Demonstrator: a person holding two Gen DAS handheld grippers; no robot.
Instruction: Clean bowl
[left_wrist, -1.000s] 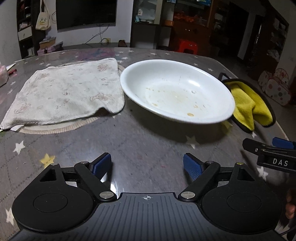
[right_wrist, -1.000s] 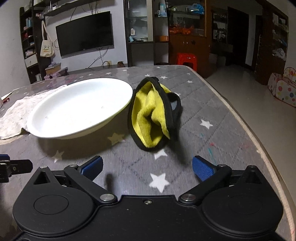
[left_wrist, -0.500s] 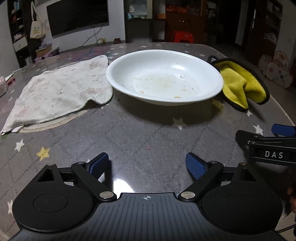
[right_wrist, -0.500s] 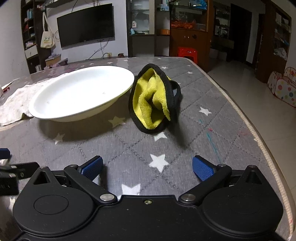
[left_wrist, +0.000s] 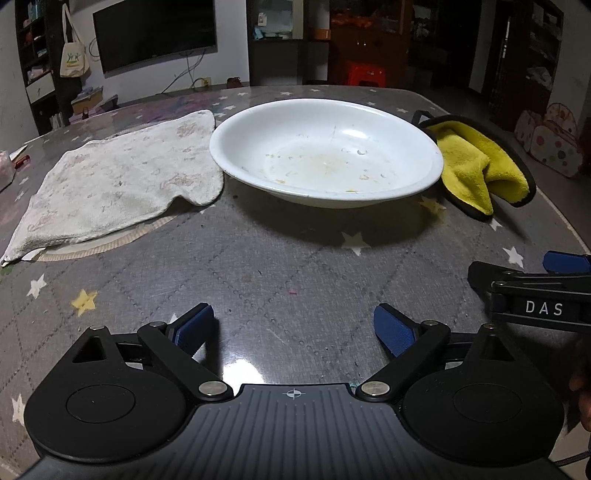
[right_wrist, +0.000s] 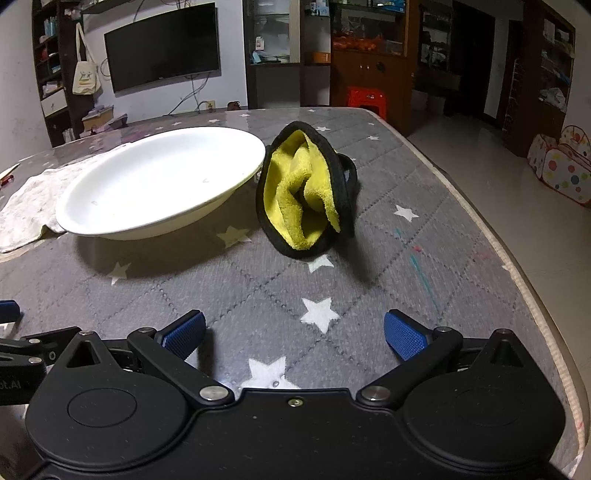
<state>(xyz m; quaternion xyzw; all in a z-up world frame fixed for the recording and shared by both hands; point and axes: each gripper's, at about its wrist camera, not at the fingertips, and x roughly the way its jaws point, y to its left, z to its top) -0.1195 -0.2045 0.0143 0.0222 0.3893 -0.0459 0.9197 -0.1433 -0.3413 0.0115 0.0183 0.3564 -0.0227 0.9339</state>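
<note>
A dim living room surrounds the bench (right_wrist: 424, 229), which wears a grey quilted cover printed with stars under a glossy clear sheet. On the pale far wall hangs a dark television (right_wrist: 162, 44), cables dangling below it. To its left stands a dark shelf unit with a tote bag (right_wrist: 85, 75) hanging from it. A glass-fronted cabinet (right_wrist: 275, 48) and a dark wooden cupboard (right_wrist: 371, 55) line the back, a red plastic stool (right_wrist: 366, 99) before them. The tiled floor (right_wrist: 491, 162) shines at right, where a dotted play tent (right_wrist: 563, 171) sits.

Setting: home living room. Landmark: wall-mounted television (right_wrist: 162, 46). Left of it, hanging tote bag (right_wrist: 85, 75); right, glass-front cabinet (right_wrist: 277, 44); farther right, red plastic stool (right_wrist: 366, 96) and polka-dot play tent (right_wrist: 561, 170).
</note>
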